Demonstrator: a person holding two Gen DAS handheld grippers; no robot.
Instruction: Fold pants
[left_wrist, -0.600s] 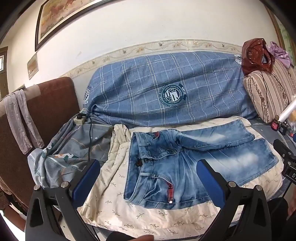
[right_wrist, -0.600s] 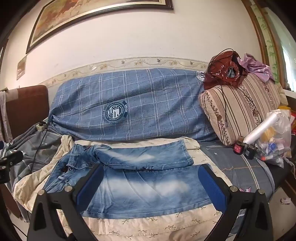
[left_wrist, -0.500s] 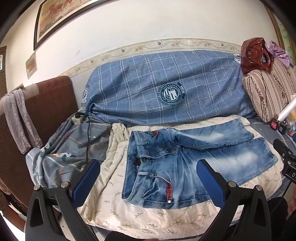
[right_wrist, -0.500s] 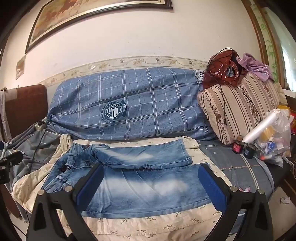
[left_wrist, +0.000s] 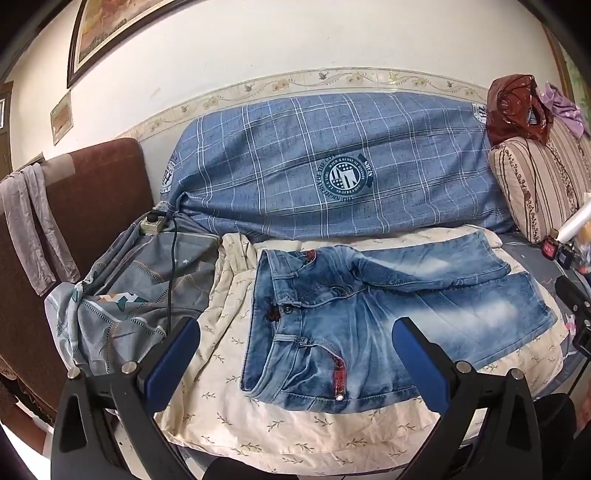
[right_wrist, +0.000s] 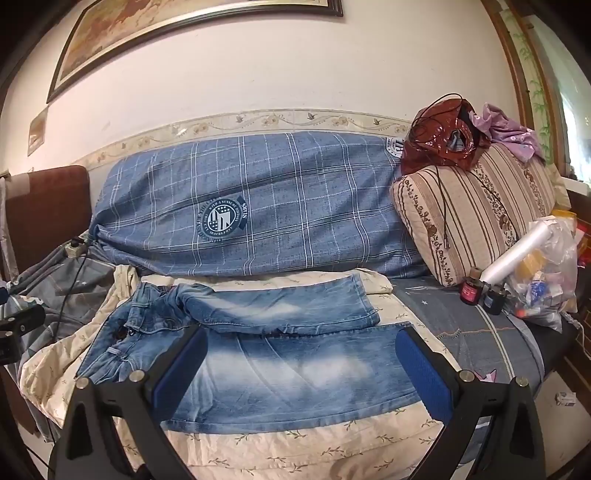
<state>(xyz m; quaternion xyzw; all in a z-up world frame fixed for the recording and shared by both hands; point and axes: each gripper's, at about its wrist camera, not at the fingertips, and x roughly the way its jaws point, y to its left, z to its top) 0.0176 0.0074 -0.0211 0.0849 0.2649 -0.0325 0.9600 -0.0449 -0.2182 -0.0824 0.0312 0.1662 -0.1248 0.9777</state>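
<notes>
**Soft jeans waiting to be folded**

One pair of jeans (left_wrist: 369, 325) lies flat on a cream sheet (left_wrist: 295, 435) on the sofa, waist to the left, two legs to the right. The far leg is bent over near the top. Jeans are soft and floppy but thick and a bit heavy, so I think the waistband and the leg ends are good spots to pinch. Two grippers: the left gripper (left_wrist: 295, 360) and the right gripper (right_wrist: 301, 363) both hang wide apart, holding nothing

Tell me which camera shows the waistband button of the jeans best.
The left wrist view: the jeans' waistband button faces it, near centre. The right wrist view shows the button small, far left and foreshortened.
</notes>
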